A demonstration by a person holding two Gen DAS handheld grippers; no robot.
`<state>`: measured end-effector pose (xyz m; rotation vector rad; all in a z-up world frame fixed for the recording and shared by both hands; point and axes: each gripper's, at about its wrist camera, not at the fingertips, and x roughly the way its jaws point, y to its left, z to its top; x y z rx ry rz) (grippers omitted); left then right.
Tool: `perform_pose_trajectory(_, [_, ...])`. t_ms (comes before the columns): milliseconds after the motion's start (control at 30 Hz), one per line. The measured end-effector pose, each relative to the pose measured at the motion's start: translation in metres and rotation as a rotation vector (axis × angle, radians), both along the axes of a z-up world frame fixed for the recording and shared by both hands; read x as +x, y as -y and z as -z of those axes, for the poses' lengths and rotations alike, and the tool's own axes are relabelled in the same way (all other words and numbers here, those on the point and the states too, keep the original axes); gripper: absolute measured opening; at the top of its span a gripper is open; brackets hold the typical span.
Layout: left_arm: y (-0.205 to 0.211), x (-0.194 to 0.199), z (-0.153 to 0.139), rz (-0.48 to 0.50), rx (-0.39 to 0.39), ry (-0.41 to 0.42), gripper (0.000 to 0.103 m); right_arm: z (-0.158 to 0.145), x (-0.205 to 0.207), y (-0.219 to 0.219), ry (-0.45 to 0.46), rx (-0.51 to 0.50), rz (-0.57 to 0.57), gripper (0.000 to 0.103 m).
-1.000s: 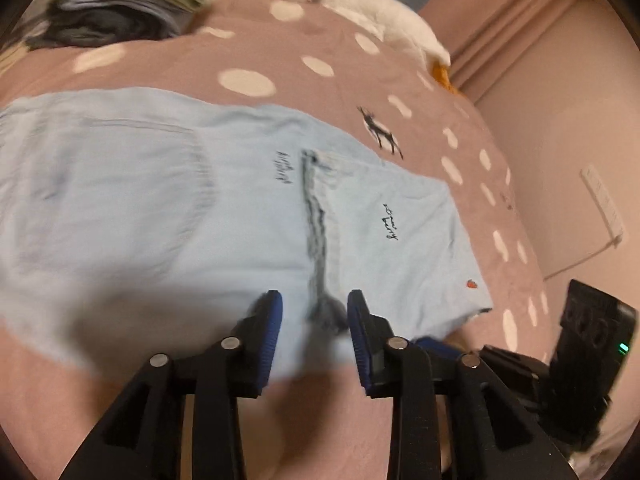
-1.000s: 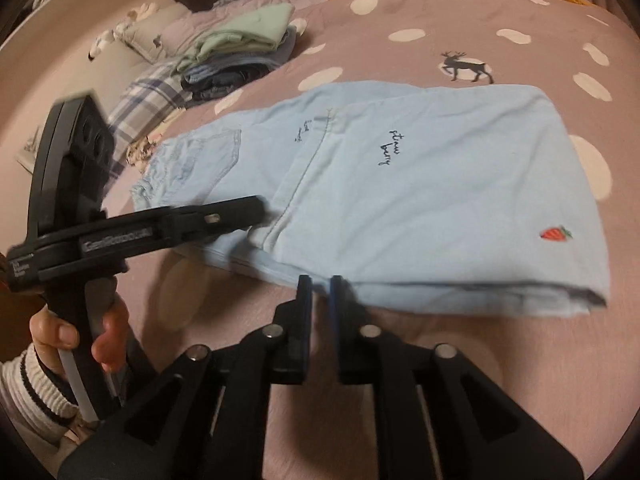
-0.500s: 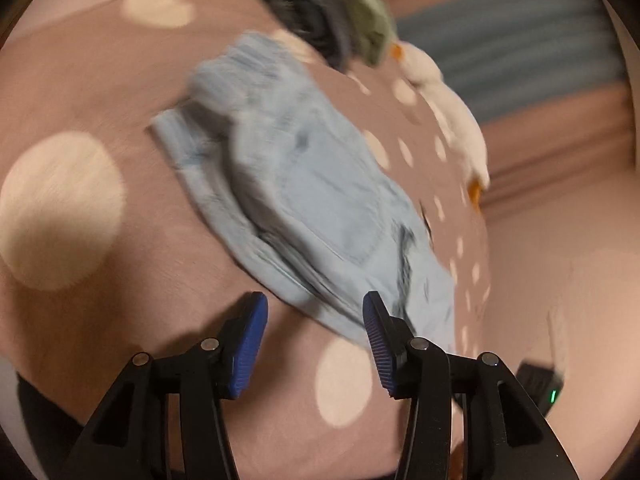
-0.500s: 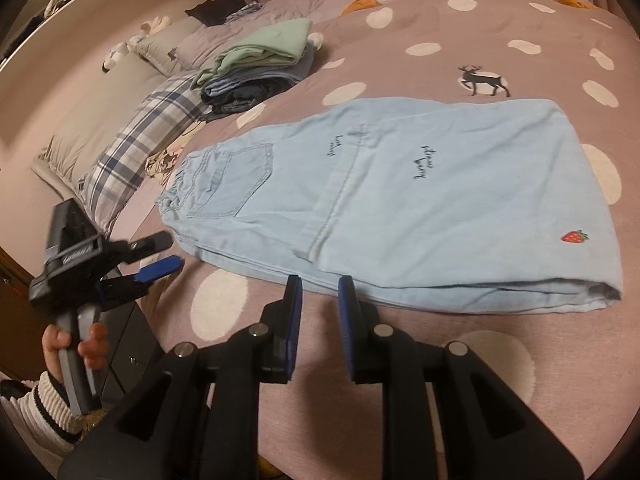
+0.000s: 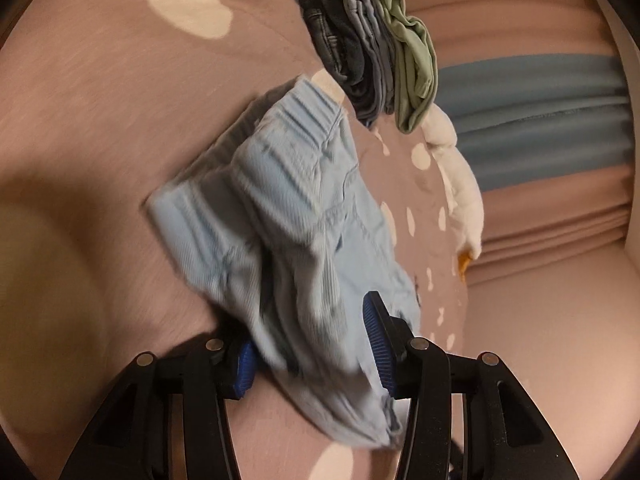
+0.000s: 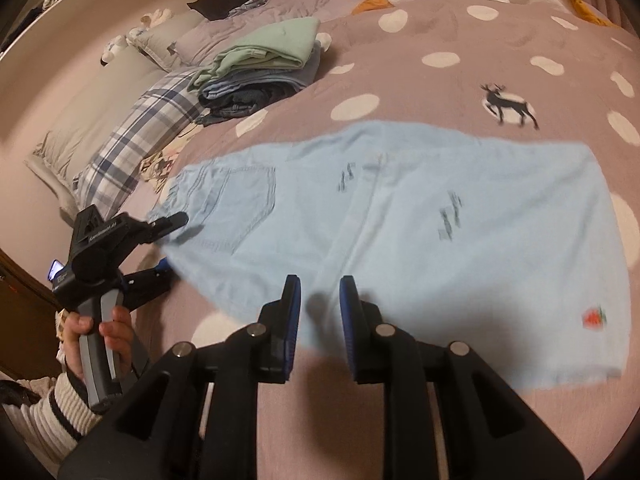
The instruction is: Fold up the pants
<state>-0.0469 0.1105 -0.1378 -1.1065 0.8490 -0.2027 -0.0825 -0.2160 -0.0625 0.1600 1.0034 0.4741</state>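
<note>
Denim pants [image 6: 420, 240] flat on dotted bedspread [image 6: 460, 80] | left gripper [image 5: 312, 344] jaws just widened, astride waistband | right gripper [image 6: 318, 320] jaws narrow, empty

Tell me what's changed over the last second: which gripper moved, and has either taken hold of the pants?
The left gripper swung from mid-pants to the waistband end of the light blue pants; its jaws have just been opening and now straddle the waistband, no clamp visible. The right gripper edged up to the near edge, jaws slightly wider, holding nothing. The pants and the clothes stack stayed put.
</note>
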Motion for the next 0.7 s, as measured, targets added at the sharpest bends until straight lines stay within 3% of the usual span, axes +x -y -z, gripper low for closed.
perform_pose_trajectory(100, [-0.004, 0.01, -0.001, 0.003, 0.06, 0.005, 0.048, 0.001, 0.027, -0.011, -0.007, -0.03, 0.007, 0.021])
perform_pose_trajectory(200, [-0.01, 0.016, 0.004, 0.011, 0.108, -0.017, 0.03, 0.006, 0.059, -0.029, -0.008, -0.072, -0.005, 0.021])
perform_pose_trajectory(267, [-0.012, 0.014, 0.01, 0.025, 0.119, -0.012, 0.024, 0.012, 0.08, -0.042, -0.009, -0.127, -0.018, 0.018])
perform_pose_trajectory(433, [-0.013, 0.011, 0.011, 0.047, 0.135, 0.004, 0.023, 0.038, 0.117, -0.063, -0.056, -0.239, -0.021, 0.008])
perform_pose_trajectory(567, [-0.013, 0.012, 0.01, 0.048, 0.142, 0.004, 0.023, 0.035, 0.112, -0.065, -0.088, -0.267, -0.013, 0.008])
perform_pose_trajectory(700, [-0.012, 0.015, 0.009, 0.052, 0.146, -0.001, 0.023, 0.028, 0.063, -0.074, -0.11, -0.286, -0.093, 0.009])
